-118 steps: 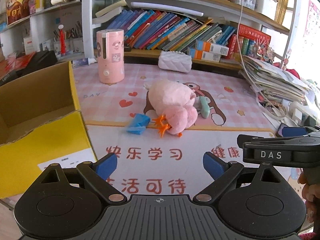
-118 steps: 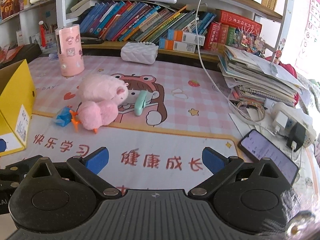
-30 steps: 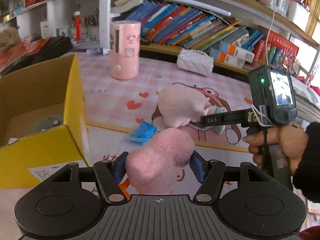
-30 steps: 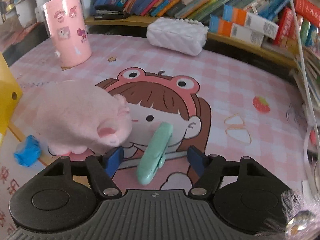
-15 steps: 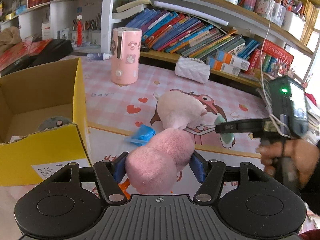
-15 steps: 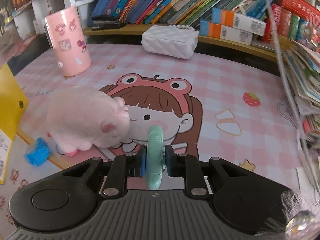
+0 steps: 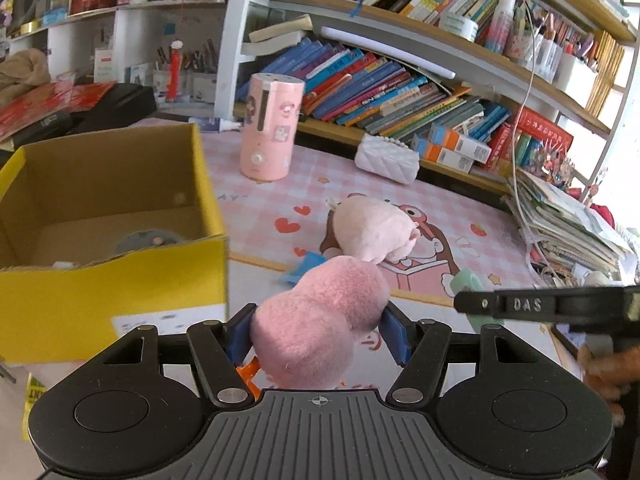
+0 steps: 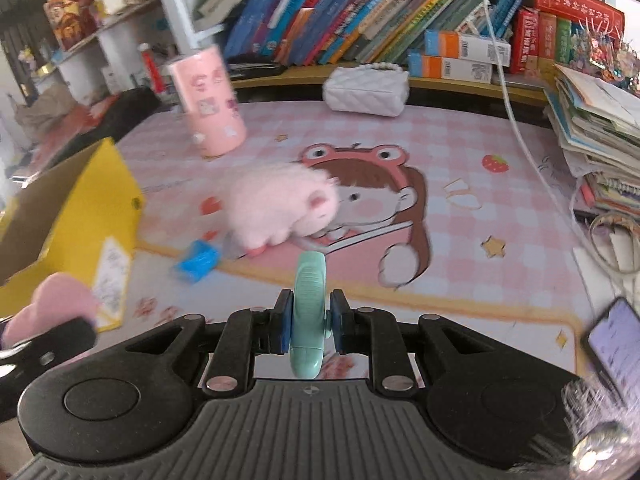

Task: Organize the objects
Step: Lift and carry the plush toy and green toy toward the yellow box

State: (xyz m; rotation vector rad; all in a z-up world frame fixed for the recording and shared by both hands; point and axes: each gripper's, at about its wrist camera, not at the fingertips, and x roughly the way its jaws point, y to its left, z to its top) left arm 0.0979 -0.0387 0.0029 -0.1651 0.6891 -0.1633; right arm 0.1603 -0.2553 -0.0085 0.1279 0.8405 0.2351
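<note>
One pink desk mat [image 8: 460,152] below bookshelves [image 7: 400,80]

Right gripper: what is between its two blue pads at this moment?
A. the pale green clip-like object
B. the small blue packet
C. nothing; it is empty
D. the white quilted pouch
A: in the right wrist view the right gripper has both blue pads pressed against the sides of the pale green clip-like object, raised off the mat.
</note>
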